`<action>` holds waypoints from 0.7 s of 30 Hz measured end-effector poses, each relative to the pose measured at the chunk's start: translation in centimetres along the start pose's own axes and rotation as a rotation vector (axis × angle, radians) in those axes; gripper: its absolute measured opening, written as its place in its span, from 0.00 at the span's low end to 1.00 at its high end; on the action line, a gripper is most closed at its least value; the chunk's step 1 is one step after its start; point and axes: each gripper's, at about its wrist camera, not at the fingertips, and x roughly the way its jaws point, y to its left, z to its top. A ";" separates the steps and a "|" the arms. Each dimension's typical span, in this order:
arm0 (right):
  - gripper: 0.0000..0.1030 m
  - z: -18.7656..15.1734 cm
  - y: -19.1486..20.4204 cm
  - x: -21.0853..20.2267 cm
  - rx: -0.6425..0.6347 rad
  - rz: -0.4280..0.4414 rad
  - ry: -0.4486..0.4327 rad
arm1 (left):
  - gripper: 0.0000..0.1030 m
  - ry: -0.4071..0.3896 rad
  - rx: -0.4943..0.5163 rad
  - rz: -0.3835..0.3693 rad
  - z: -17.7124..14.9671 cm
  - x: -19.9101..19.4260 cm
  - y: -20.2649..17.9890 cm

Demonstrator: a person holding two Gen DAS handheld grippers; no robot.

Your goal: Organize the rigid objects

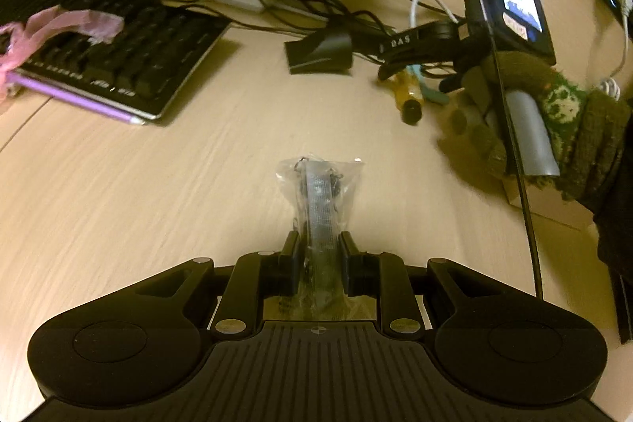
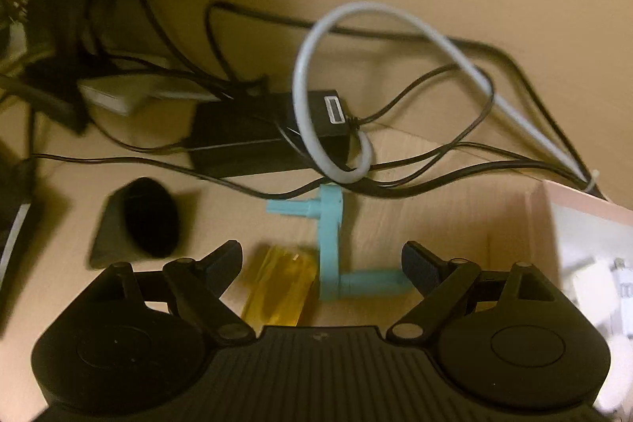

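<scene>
Holding the left gripper (image 1: 318, 258) clamped on a clear plastic bag (image 1: 318, 196) with a dark strip inside, I kept that pinch low on the bag, which stuck out centre frame above the wooden desk (image 1: 138, 192). My right gripper (image 2: 321, 269) stood spread wide and empty, with a blue crank-shaped part (image 2: 330, 244) and a yellow translucent piece (image 2: 279, 287) lying between its fingers at lower centre. To do the pick well, I judged I should choose one of the two, centre the fingers on the blue part's long bar, and close only once clear of the yellow piece and of the black cables (image 2: 395, 184) just above it.

From the left wrist I could see a gloved hand (image 1: 526, 129) at the right edge and a keyboard (image 1: 118, 54) upper left; neither showed from the right. Only the right wrist view showed the cardboard box (image 2: 542, 224) at its right edge, likely the drop place, and a black hub (image 2: 269, 137) under a white cable loop (image 2: 316, 74)
</scene>
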 end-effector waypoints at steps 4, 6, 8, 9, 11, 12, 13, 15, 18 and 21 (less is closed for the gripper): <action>0.67 -0.4 -0.1 0.5 -0.022 0.057 -0.003 | 0.22 0.001 -0.027 -0.007 -0.2 -0.2 0.6; 0.47 -1.0 0.1 -0.1 -0.042 0.075 -0.007 | 0.22 0.006 -0.017 -0.001 0.0 0.0 0.4; 0.38 -1.8 0.5 -0.9 -0.080 0.101 -0.006 | 0.22 0.007 -0.006 0.002 0.1 0.3 0.1; 0.37 -2.4 0.7 -1.5 -0.092 0.116 -0.004 | 0.22 0.006 -0.006 0.001 0.2 0.4 0.1; 0.37 -3.6 1.0 -2.4 -0.115 0.144 0.001 | 0.22 0.007 -0.007 -0.004 0.3 0.6 0.0; 0.37 -4.4 1.1 -3.0 -0.125 0.156 0.001 | 0.22 0.007 -0.006 -0.006 0.4 0.7 -0.1; 0.37 -5.3 1.2 -3.7 -0.138 0.170 0.001 | 0.22 0.009 -0.004 -0.010 0.6 0.9 -0.2; 0.37 -6.6 1.4 -4.7 -0.159 0.194 0.003 | 0.22 0.014 0.003 -0.016 0.8 1.3 -0.5; 0.37 -8.7 1.1 -6.8 -0.169 0.228 0.011 | 0.22 0.023 0.023 -0.030 1.1 1.8 -1.2; 0.37 -10.5 0.4 -8.2 -0.167 0.253 0.018 | 0.22 0.028 0.047 -0.040 1.3 2.4 -2.2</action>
